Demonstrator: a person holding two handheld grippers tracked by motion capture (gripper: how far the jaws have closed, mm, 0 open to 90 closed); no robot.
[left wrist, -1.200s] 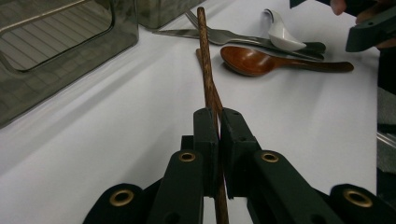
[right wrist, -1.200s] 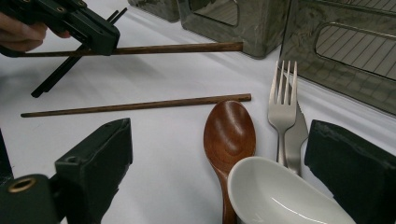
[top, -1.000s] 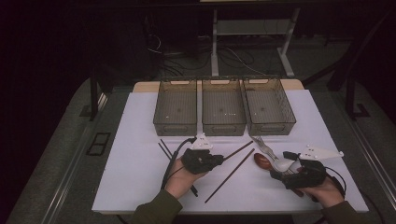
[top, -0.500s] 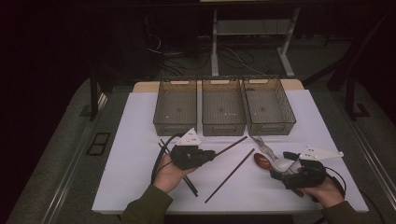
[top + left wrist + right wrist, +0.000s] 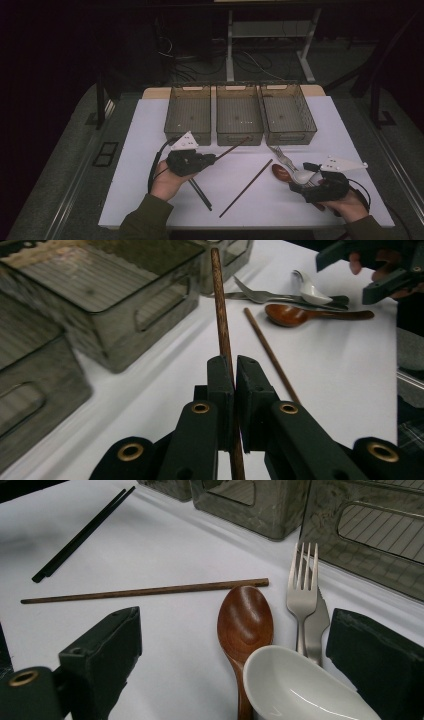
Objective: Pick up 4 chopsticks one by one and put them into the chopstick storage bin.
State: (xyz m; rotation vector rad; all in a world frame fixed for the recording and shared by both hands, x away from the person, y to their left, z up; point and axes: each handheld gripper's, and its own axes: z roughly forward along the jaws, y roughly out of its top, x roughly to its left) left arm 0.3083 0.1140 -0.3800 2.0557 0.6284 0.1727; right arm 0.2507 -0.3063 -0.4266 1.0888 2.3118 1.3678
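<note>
Three wire bins stand side by side at the far edge of the white mat: the left bin, the middle bin and the right bin; nothing can be made out inside any of them. In front of the left bin, the left gripper has its jaws pressed together on a brown chopstick, which runs between them and sticks out ahead, its far tip reaching up to the front wall of the middle bin. Just below that hand, a pair of black chopsticks lies on the mat. A second brown chopstick lies flat on the mat between the two hands, apart from both grippers. Farther right lie a fork with a knife tucked just beside it, and a wooden spoon next to them. The right gripper has its jaws spread wide, gripping nothing; the wooden spoon and the bowl of a white spoon lie between them, the white one partly over the wooden one's handle.
</note>
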